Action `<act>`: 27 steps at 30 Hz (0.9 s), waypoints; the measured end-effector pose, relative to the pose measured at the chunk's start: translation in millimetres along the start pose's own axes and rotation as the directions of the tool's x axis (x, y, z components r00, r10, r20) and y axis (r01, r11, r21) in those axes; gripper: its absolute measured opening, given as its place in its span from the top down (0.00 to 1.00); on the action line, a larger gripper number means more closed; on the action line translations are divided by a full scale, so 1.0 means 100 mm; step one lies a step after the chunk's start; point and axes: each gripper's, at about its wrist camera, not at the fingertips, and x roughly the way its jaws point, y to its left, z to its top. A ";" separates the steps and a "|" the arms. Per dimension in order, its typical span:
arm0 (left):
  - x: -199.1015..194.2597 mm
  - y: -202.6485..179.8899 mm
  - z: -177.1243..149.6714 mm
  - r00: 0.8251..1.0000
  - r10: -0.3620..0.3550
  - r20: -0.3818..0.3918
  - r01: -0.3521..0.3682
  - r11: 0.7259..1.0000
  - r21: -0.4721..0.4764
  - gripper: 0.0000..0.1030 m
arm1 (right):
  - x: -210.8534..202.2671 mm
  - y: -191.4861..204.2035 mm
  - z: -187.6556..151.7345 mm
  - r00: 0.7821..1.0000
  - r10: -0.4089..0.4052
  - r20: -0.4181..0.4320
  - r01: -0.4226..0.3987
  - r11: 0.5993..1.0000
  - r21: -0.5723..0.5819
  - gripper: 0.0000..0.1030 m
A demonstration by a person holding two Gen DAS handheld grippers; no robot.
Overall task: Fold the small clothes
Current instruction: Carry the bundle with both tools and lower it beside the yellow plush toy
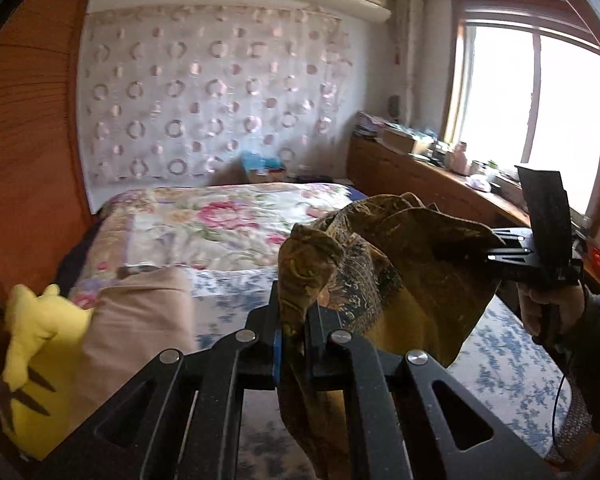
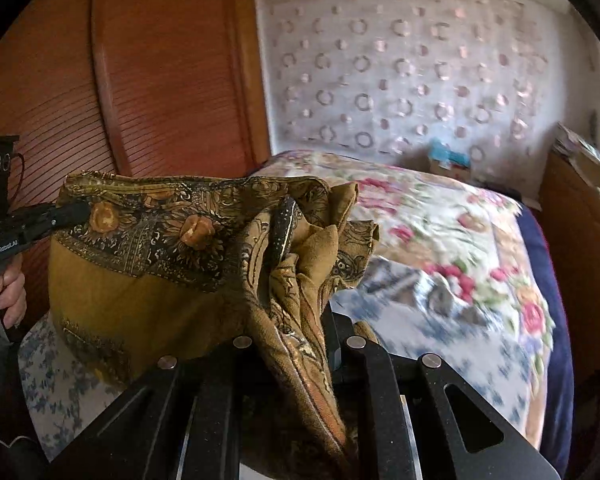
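A mustard and brown patterned cloth point(image 1: 400, 264) hangs in the air above the bed, stretched between both grippers. In the left wrist view my left gripper point(image 1: 294, 314) is shut on one bunched corner of it. My right gripper point(image 1: 496, 252) pinches the far corner, with a hand point(image 1: 548, 312) on its handle. In the right wrist view the cloth point(image 2: 140, 280) drapes over my right gripper point(image 2: 300, 320), which is shut on a gathered fold that hides its fingertips. At the left edge, my left gripper point(image 2: 72, 212) grips the opposite corner.
Below lies a bed with a floral quilt point(image 1: 220, 220) and a blue-flowered sheet point(image 1: 500, 360). A yellow plush toy point(image 1: 32, 340) and a beige pillow point(image 1: 140, 312) lie at the left. A wooden panel point(image 2: 160, 80) stands on the left, and a cluttered wooden sideboard point(image 1: 420, 176) runs under the window.
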 end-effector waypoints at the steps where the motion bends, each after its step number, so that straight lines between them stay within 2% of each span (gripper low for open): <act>1: -0.02 0.06 -0.01 1.000 0.016 0.004 -0.016 1.000 -0.006 0.92 | 0.09 -0.01 0.05 1.000 0.013 -0.002 -0.013 1.000 -0.013 0.87; 10: -0.23 0.57 -0.14 0.992 0.112 0.053 -0.108 0.991 -0.074 0.92 | 0.73 0.07 0.60 0.996 0.090 -0.017 -0.091 0.987 -0.135 0.87; 19: -0.46 1.05 -0.41 0.975 0.205 0.085 -0.186 0.964 -0.188 0.92 | 1.26 0.33 1.15 0.986 0.163 -0.037 -0.167 0.949 -0.268 0.86; 23: -0.50 1.22 -0.59 0.966 0.248 0.075 -0.225 0.945 -0.236 0.92 | 1.55 0.57 1.36 0.979 0.198 -0.052 -0.204 0.919 -0.337 0.87; 27: -0.42 1.40 -0.77 0.959 0.284 0.017 -0.269 0.927 -0.260 0.92 | 1.87 0.78 1.50 0.971 0.217 -0.098 -0.238 0.889 -0.390 0.86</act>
